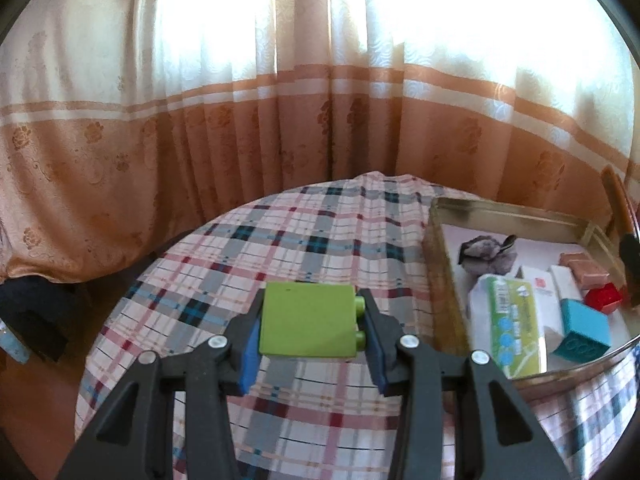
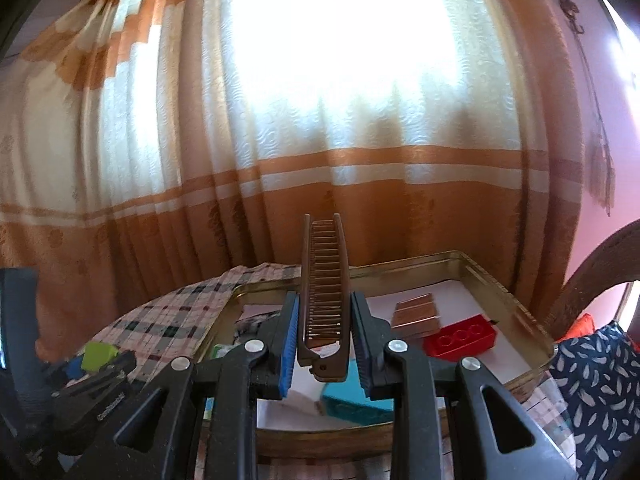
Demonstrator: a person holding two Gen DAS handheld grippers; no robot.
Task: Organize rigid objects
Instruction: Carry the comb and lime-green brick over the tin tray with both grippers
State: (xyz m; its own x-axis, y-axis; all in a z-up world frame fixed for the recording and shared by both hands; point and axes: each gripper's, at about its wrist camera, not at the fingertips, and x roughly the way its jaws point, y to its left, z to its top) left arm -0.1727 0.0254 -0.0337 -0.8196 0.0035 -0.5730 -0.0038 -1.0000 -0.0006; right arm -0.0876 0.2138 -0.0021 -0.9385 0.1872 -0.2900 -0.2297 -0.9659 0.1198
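My left gripper (image 1: 310, 322) is shut on a green toy brick (image 1: 306, 320), held above the plaid tablecloth (image 1: 280, 236); its studs face right. To its right stands a gold metal tin (image 1: 436, 264) holding a teal brick (image 1: 584, 332), a red brick (image 1: 604, 298), white and green boxes (image 1: 516, 316) and a grey hair clip (image 1: 486, 256). My right gripper (image 2: 325, 320) is shut on a brown folding comb (image 2: 325, 280), which points up and away over the tin (image 2: 516, 304). In the right wrist view the left gripper (image 2: 92, 364) with the green brick (image 2: 98, 356) shows at lower left.
Orange and cream curtains (image 1: 200, 100) hang close behind the round table. A wooden chair back (image 2: 592, 276) and a patterned dark cushion (image 2: 600, 384) are on the right. In the tin lie a copper-coloured flat piece (image 2: 414, 312) and the red brick (image 2: 460, 338).
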